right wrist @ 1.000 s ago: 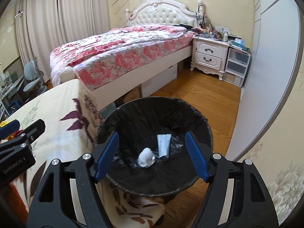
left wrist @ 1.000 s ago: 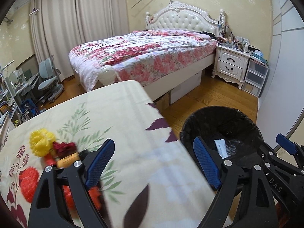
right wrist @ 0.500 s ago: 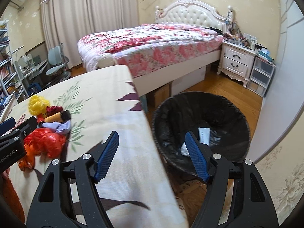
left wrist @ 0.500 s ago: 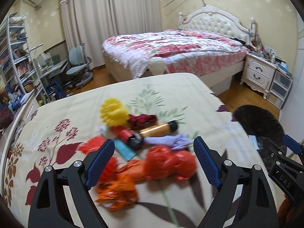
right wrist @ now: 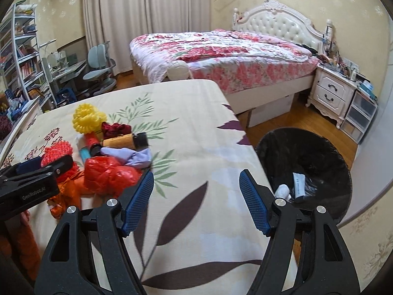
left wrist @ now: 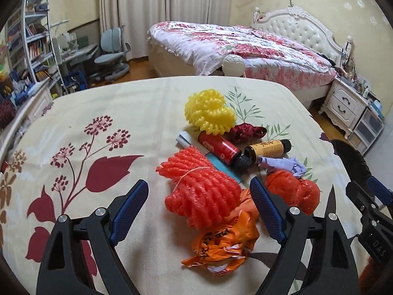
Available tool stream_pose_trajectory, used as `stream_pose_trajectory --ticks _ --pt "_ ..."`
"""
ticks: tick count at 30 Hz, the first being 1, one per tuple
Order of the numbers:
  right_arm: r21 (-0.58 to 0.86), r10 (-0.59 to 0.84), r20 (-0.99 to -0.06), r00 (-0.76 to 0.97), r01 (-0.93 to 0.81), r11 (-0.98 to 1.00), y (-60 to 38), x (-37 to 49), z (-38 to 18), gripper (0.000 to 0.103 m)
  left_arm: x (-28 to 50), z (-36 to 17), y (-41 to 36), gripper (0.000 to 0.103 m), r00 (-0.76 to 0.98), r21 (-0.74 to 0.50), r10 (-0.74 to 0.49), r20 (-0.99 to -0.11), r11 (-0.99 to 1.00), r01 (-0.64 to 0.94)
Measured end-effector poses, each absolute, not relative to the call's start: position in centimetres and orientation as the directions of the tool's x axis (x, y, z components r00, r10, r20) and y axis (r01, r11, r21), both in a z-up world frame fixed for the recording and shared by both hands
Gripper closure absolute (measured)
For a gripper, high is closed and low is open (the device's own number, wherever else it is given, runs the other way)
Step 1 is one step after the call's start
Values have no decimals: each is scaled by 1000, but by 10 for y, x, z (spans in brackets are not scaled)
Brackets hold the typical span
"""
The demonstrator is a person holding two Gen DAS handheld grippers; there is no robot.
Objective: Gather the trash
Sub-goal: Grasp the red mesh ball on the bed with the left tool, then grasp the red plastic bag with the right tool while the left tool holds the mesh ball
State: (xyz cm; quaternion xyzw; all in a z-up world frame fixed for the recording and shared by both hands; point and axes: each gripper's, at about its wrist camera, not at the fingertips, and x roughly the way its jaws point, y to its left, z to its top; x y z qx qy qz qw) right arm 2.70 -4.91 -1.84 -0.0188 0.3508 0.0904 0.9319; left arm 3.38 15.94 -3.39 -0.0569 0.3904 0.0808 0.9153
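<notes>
A pile of trash lies on the floral tablecloth (left wrist: pixel 122 113): red foam netting (left wrist: pixel 203 191), orange plastic wrapper (left wrist: pixel 223 248), red plastic bag (left wrist: pixel 294 191), yellow foam netting (left wrist: pixel 208 113), red bottle (left wrist: pixel 221 150), amber bottle (left wrist: pixel 267 147), purple glove (left wrist: pixel 282 164). My left gripper (left wrist: pixel 199 211) is open, with the red foam netting between its fingers. My right gripper (right wrist: pixel 196 201) is open and empty over bare cloth, right of the pile (right wrist: pixel 108 172). The black-lined bin (right wrist: pixel 307 162) stands on the floor at the right and holds a white wad (right wrist: pixel 282 190) and a paper slip (right wrist: pixel 298 184).
A bed (right wrist: pixel 221 54) with a floral quilt stands behind the table. A white nightstand (right wrist: pixel 331 93) and plastic drawers (right wrist: pixel 361 115) are at the right. A desk, chair (left wrist: pixel 113 46) and bookshelves (left wrist: pixel 27 49) are at the left. The table edge runs beside the bin.
Both grippers have swung left, from above the bin back over the table. The left one now straddles the red foam netting. Both stay open.
</notes>
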Motion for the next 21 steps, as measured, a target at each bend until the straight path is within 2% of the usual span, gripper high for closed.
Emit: stream_pose_trajectory --ticks 3,4,8,16,21 --pt "25 166 -662 731 -200 979 -38 26 -19 33 33 -39 165 48 672 -50 77 -737 985 -168" --pt "25 170 -664 728 -206 978 -34 25 -20 33 32 -40 167 50 669 -59 65 -740 985 -160" --pt "22 189 -672 716 -235 972 -20 22 -21 33 24 -41 172 54 679 -52 72 -731 986 -161" --pt "32 241 -679 694 -301 953 10 18 -21 32 4 -33 195 55 702 -9 139 -699 979 -203" --pt "35 263 -687 678 -331 943 26 19 -25 26 -5 -32 211 55 701 5 174 -692 972 -236"
